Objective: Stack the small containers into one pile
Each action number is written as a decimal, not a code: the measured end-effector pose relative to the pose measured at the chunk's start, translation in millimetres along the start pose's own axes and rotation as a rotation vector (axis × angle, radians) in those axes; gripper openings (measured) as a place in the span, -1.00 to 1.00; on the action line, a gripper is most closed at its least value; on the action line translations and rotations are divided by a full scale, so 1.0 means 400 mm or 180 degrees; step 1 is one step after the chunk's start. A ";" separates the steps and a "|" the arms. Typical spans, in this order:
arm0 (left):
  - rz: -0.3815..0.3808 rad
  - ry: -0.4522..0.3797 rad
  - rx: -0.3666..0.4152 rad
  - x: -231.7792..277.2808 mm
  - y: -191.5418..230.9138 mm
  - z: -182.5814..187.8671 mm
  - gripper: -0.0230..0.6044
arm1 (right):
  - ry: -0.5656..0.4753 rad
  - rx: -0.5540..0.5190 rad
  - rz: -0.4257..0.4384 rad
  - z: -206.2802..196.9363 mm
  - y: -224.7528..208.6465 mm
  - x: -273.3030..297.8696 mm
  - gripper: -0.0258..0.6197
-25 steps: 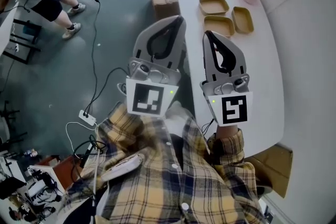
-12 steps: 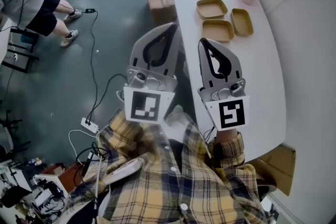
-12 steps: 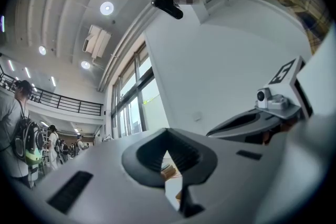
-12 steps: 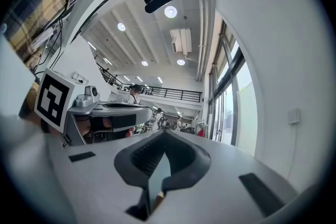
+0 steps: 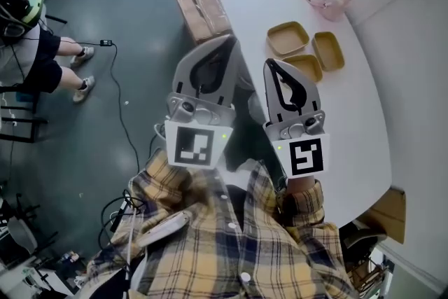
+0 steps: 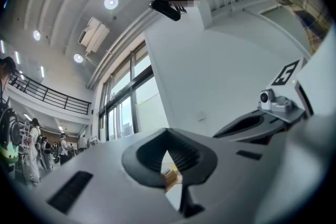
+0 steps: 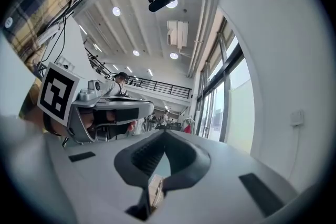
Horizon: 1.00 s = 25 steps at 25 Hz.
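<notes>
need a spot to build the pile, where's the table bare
The white table is bare across its near half, from the three small containers to the near edge, right of the right gripper. The far end is crowded: the containers sit close together, with a pink item beyond them.

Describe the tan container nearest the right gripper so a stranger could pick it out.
Find the white table on the right of the head view; three shallow tan containers sit toward its far end. Yours is the nearest container, partly hidden behind the right gripper, unlike the fully visible left container and right container.
</notes>
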<state>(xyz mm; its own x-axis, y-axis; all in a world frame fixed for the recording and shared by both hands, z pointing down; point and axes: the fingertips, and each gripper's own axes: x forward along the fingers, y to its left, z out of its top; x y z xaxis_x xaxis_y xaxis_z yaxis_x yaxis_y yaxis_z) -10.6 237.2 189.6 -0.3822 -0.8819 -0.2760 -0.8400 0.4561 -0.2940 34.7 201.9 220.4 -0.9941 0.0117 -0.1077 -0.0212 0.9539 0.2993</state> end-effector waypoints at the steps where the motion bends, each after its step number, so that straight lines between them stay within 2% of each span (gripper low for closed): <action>1: -0.0039 -0.0015 0.0003 0.014 0.030 -0.012 -0.87 | 0.0009 -0.0014 -0.0051 -0.002 -0.003 0.032 -0.87; 7: -0.0218 0.0033 -0.0052 0.062 0.175 -0.098 -0.87 | 0.0107 -0.0026 -0.0357 -0.028 -0.023 0.171 -0.87; 13: -0.0265 0.0063 -0.0221 0.073 0.249 -0.154 -0.87 | 0.0285 -0.0028 -0.0598 -0.061 -0.040 0.209 -0.87; 20: -0.0389 0.0049 -0.0386 0.115 0.236 -0.200 -0.87 | 0.0441 -0.0068 -0.0791 -0.097 -0.094 0.205 -0.87; 25: -0.0592 -0.0005 -0.0470 0.200 0.184 -0.235 -0.87 | 0.0458 -0.0095 -0.0935 -0.134 -0.159 0.205 -0.87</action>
<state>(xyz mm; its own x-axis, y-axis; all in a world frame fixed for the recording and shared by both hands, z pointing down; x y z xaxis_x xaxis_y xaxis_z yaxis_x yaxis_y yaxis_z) -139.1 189.0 231.8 -0.2150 -0.9489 -0.2311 -0.9432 0.2632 -0.2029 -51.0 126.0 243.2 -0.9498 -0.3072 -0.0591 -0.3102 0.9010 0.3031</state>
